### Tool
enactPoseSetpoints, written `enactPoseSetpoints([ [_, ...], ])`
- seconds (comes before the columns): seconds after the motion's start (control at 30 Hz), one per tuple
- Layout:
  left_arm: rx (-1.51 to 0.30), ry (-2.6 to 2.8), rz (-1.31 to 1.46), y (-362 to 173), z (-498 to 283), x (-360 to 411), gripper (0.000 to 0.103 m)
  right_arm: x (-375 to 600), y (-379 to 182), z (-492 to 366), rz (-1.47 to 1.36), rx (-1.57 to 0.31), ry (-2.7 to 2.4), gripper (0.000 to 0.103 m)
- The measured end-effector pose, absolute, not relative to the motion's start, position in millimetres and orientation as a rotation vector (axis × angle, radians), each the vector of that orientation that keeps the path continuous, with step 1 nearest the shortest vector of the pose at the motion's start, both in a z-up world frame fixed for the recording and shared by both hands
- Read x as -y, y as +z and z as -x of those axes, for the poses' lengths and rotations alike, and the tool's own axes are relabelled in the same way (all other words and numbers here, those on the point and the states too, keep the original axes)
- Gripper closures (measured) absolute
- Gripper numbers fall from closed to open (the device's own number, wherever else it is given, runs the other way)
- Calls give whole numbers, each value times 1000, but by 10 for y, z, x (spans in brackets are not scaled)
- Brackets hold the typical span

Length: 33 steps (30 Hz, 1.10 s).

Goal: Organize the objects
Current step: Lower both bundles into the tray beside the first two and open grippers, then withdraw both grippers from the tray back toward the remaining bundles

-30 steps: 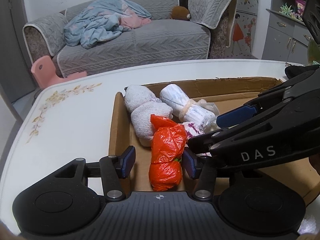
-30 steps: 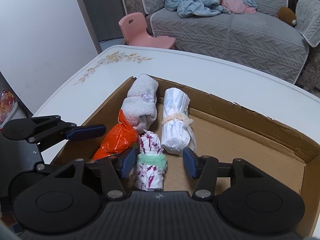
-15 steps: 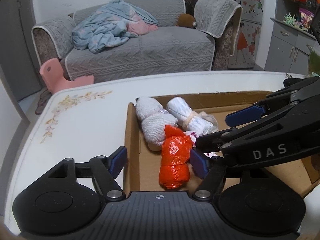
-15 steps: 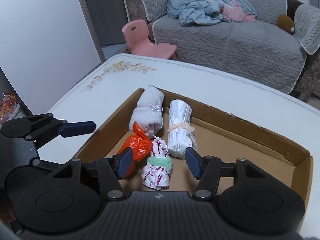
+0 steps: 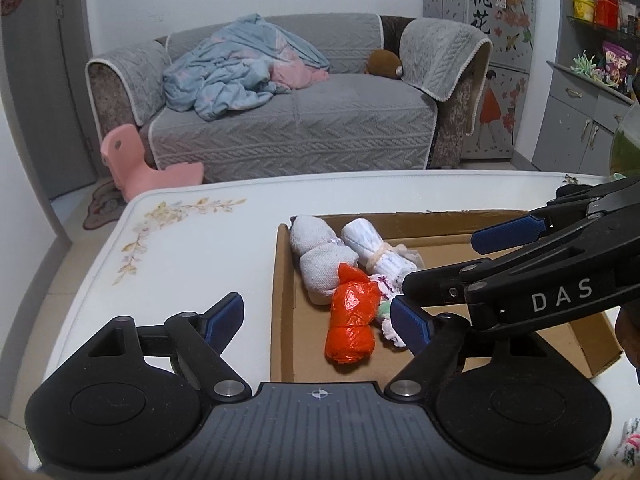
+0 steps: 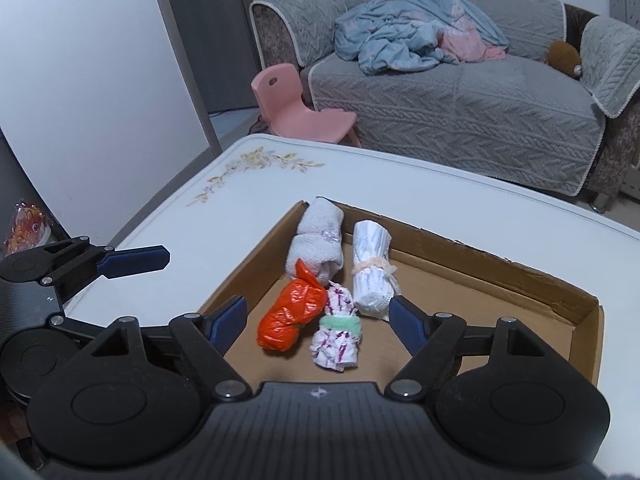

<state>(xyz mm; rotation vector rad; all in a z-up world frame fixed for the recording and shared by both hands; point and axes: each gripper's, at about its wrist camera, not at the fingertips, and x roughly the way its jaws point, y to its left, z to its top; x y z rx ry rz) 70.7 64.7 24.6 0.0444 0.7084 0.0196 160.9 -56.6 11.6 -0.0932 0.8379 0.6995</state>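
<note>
The cardboard tray [image 6: 516, 276] sits on the white table [image 6: 400, 176], and four bundles lie in its left-far part, all close together.

Orange plastic bag bundle [image 6: 290, 314]: thin crinkly film, prob. very light and soft, and slippery. Its long axis runs from near-left to far-right, with the knotted tail pointing to the far side and touching the grey towel roll [image 6: 318, 246]. I would take it across the fat middle, not at the tail.

Purple-patterned cloth roll [image 6: 338, 336]: soft, light, held by a green band approx. in the middle. The axis goes near to far, a little tilted. The banded waist is the best place to grip, as it is the firmest part. It lies just beside the orange bundle on the right.

White bundle w/ rubber band [image 6: 372, 266]: soft fabric or plastic, also near-to-far, at the right of the group.

Grey towel roll: thick knit, soft, a bit heavier I think, against the left wall, axis near-to-far.

Right gripper [image 6: 320, 316]: fingers apart, holding nothing, with the orange and purple bundles between them in its view. Left gripper [image 5: 318, 316]: fingers also wide apart and empty; it is over the left wall of the tray, and the right gripper [image 5: 460, 268] crosses in front of it.

None of the items looks fragile. The main risk is the orange film slipping.
</note>
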Motion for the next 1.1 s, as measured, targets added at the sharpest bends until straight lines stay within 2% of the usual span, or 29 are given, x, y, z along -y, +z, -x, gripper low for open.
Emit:
enactPoseSetpoints([
  [0.13, -692, 13, -21, 329, -564, -652, 15, 619, 188, -1505, 80, -817, 702, 21],
  [0.3, -676, 6, 18, 445, -351, -679, 14, 716, 277, -1357, 55, -786, 714, 4],
  [0.67, -616, 49, 45, 486, 272, -859, 6, 1101, 347, -879, 13, -706, 719, 1],
  [0.9, -636, 121, 61, 135, 598, -1076, 3, 1551, 285, -341, 17, -595, 655, 1],
  [1.1, -641, 128, 109, -223, 811, -1272, 3, 2048, -131, 34, 33, -543, 517, 1],
])
